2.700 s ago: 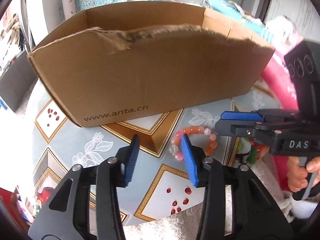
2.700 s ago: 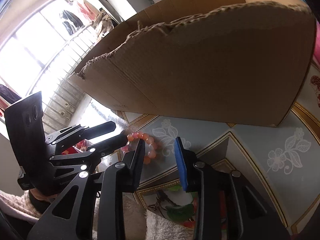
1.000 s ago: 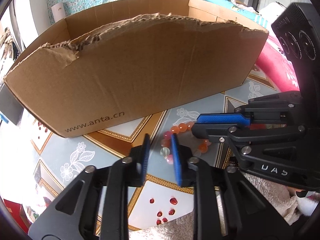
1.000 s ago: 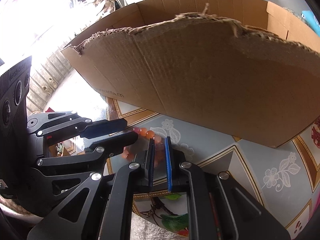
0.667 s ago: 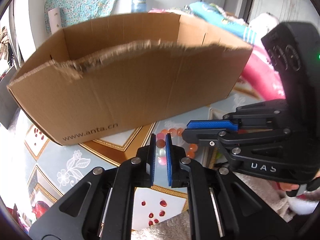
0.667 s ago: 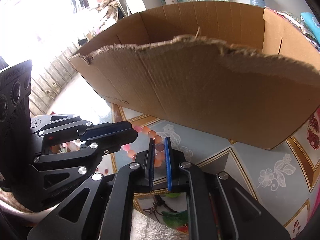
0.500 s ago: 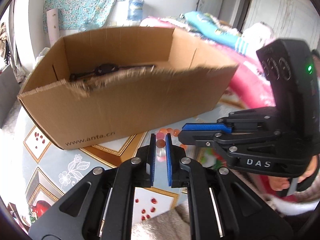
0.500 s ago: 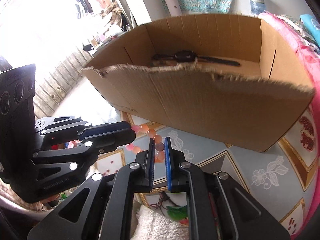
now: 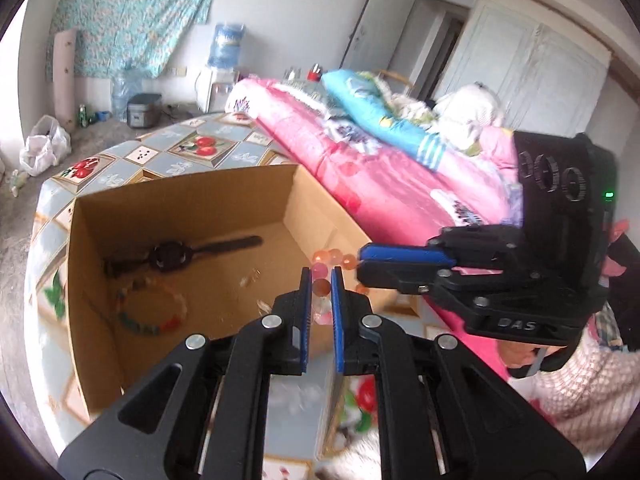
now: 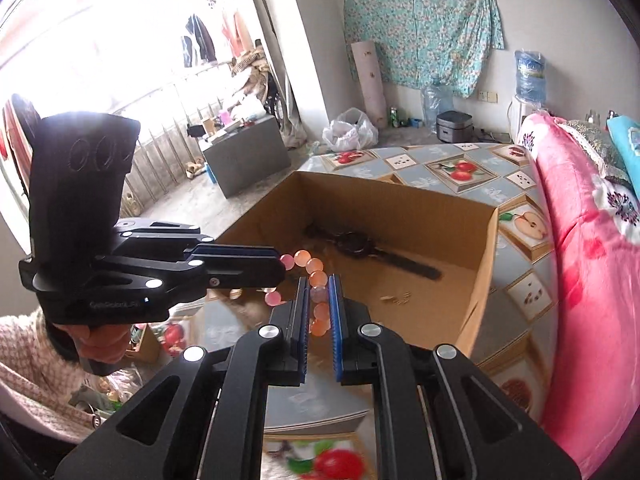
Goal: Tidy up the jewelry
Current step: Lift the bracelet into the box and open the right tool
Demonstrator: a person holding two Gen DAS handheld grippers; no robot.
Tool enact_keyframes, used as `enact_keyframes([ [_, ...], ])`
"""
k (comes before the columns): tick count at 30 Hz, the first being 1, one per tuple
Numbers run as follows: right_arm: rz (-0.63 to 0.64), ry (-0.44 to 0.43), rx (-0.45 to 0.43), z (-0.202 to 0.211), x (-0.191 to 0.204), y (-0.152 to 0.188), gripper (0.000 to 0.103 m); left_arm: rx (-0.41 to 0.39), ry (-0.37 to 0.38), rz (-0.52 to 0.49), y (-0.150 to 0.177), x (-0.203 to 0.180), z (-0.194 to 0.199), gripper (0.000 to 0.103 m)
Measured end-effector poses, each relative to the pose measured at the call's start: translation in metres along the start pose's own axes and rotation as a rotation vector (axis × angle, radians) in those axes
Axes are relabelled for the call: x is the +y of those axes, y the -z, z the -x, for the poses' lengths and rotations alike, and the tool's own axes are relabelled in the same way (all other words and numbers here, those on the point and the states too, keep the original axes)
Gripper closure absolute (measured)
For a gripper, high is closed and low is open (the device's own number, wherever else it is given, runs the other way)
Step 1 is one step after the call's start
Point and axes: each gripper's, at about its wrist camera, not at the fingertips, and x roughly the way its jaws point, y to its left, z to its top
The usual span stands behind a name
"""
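Closest to me, my left hand-held gripper [image 9: 321, 280] has its blue pads pressed onto the pink and orange bead bracelet [image 9: 323, 285], a few beads caught between them. My right hand-held gripper [image 10: 319, 286] is clamped on the same bracelet [image 10: 316, 280] from the other side, so the strand arcs between the two sets of pads, off the tabletop [image 9: 52, 216]. In the left wrist view the right hand-held gripper [image 9: 362, 260] comes in sideways just to the right of my left pads; in the right wrist view the left hand-held gripper [image 10: 280, 266] reaches in from the left, with the person's hand [image 10: 100, 340] wrapped round its handle and a knitted sleeve [image 10: 28, 384] below.

Just beyond and below both tips stands the open cardboard box [image 9: 184, 200]. On its floor, ahead and to the left of my left hand-held gripper, lies a multicoloured bead bracelet [image 9: 150, 312], and farther in a black wristwatch [image 9: 170, 256] stretched out flat. A few small pale bits lie on the box floor near the tips; I cannot tell what they are.

Right of the box runs a bed with a pink quilt [image 9: 360, 172]. Farthest off, a water dispenser [image 9: 226, 48] stands against the wall beside a floral cloth [image 9: 128, 12].
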Motion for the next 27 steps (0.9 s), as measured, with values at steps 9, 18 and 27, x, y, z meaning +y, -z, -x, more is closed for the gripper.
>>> enact_keyframes([
  [9,0.030,0.118,0.273,-0.059,-0.056,-0.029,0.093,0.280,0.055,0.112,-0.026,0.032,-0.104,0.094],
  [18,0.076,0.186,0.277,-0.066,-0.064,-0.020,0.092,0.324,0.058,0.147,-0.022,0.035,-0.120,0.075],
  [27,-0.061,0.124,0.054,-0.011,-0.062,-0.018,0.080,0.050,-0.048,0.041,-0.023,0.014,-0.036,0.050],
])
